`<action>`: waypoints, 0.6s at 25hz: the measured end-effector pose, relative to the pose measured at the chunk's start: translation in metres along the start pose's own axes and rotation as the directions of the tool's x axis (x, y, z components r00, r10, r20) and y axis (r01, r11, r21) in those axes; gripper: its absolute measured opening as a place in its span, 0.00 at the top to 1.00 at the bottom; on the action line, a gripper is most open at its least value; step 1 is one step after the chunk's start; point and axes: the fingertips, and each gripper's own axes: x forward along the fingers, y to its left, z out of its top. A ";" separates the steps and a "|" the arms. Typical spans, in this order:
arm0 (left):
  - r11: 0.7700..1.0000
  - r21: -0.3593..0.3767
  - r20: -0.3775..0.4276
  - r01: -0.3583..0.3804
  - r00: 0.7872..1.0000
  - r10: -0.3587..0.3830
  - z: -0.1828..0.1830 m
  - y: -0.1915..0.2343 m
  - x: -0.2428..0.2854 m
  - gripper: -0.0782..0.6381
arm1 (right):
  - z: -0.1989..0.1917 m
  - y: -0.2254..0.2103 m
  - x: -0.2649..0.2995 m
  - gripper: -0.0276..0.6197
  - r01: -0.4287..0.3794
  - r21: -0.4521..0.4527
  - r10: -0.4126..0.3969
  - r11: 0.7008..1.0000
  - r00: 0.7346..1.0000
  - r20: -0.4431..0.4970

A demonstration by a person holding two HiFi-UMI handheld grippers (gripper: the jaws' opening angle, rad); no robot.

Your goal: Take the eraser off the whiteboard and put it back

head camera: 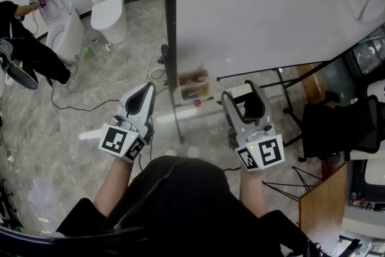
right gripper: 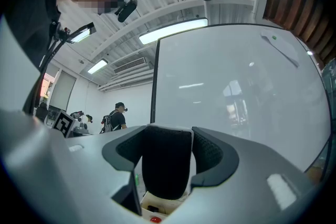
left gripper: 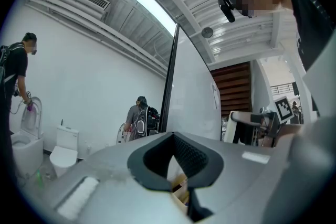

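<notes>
Evidently right tool (right gripper: 169, 132) clamps eraser (right gripper: 164, 166) (black felt).

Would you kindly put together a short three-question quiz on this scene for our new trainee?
1. True or false: the eraser is stuck on the whiteboard.
2. Which one holds the eraser? A) the left tongs B) the right tongs C) neither
3. Fill in: in the head view, two white ____ stand to the left of the whiteboard.

Key: 1 false, it is off the board; 2 B; 3 toilets.
</notes>
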 end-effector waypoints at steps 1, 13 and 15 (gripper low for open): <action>1.000 -0.001 0.000 -0.002 1.000 0.002 0.000 0.000 0.000 0.89 | 0.000 0.000 0.000 0.54 -0.002 0.001 0.002 1.000 1.000 -0.001; 1.000 -0.006 -0.006 -0.010 1.000 0.010 -0.002 -0.003 0.000 0.89 | -0.007 0.001 0.005 0.54 -0.013 0.005 0.013 1.000 1.000 -0.006; 1.000 -0.006 -0.008 -0.011 1.000 0.011 -0.003 -0.003 -0.001 0.89 | -0.008 0.002 0.007 0.54 -0.015 0.006 0.015 1.000 1.000 -0.006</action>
